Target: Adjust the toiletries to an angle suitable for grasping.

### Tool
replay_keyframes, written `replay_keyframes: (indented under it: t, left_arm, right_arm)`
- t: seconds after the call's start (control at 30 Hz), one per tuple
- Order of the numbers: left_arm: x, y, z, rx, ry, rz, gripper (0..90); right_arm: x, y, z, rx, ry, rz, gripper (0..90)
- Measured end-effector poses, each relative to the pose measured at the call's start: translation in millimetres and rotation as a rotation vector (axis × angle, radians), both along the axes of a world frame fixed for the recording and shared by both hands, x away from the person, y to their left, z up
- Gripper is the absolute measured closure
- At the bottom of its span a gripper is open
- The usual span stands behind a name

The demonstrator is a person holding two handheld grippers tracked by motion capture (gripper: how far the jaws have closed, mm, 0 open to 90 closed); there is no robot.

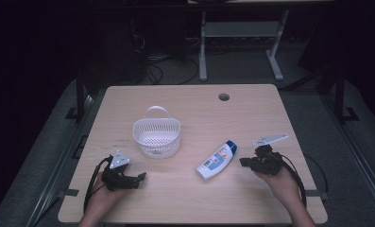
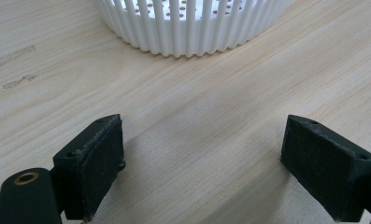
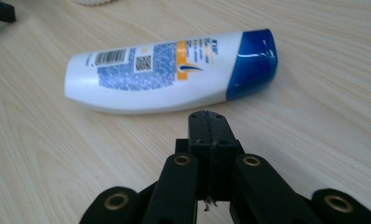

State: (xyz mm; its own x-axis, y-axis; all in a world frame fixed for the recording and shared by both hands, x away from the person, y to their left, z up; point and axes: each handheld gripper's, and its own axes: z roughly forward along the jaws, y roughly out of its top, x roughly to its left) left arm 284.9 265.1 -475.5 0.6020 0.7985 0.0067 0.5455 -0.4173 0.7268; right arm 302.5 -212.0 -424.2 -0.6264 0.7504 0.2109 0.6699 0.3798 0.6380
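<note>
The bottle (image 1: pixel 217 160) lay on its side on the counter (image 1: pixel 251 113), between the two grippers and near the right one. Its long axis ran on a slant, the blue cap (image 1: pixel 231 144) pointing away from the person and the flat base toward them. From the right gripper (image 3: pixel 206 122) it lay just ahead of the tips, broadside on, with a strip of bare counter between. That gripper was clenched, its jaws pressed together on nothing. The left gripper (image 2: pixel 202 158) stood released, jaws wide apart over bare wood, holding nothing, and faced the basket (image 1: pixel 156 137) close ahead. The basket sat left of the bottle and apart from it. The right hand (image 1: pixel 282 182) was the nearer one; its jaws would need to part before they could take the bottle.
</note>
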Motion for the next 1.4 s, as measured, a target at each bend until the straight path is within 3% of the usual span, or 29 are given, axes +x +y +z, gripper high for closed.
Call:
replay_keyframes:
  t: [0.23,0.5,0.63,1.03,1.4]
  left_arm:
    - [0.1,0.0,0.0,0.0,0.0,0.0,12.9]
    - [0.1,0.0,0.0,0.0,0.0,0.0,12.9]
    - [0.1,0.1,0.0,0.001,-0.001,0.0,12.9]
    - [-0.5,0.7,0.3,0.004,0.002,-0.003,12.9]
    - [-0.7,0.6,0.2,0.002,0.002,-0.002,12.9]
  right_arm:
    - [6.5,15.2,1.0,0.003,-0.008,0.034,89.6]
    - [17.7,36.3,12.4,0.014,-0.036,0.078,89.6]
    - [23.4,44.5,14.8,0.038,-0.043,0.085,89.7]
    - [33.5,77.8,12.9,0.038,-0.034,0.141,89.7]
    - [41.3,104.2,0.0,0.025,-0.014,0.182,89.7]
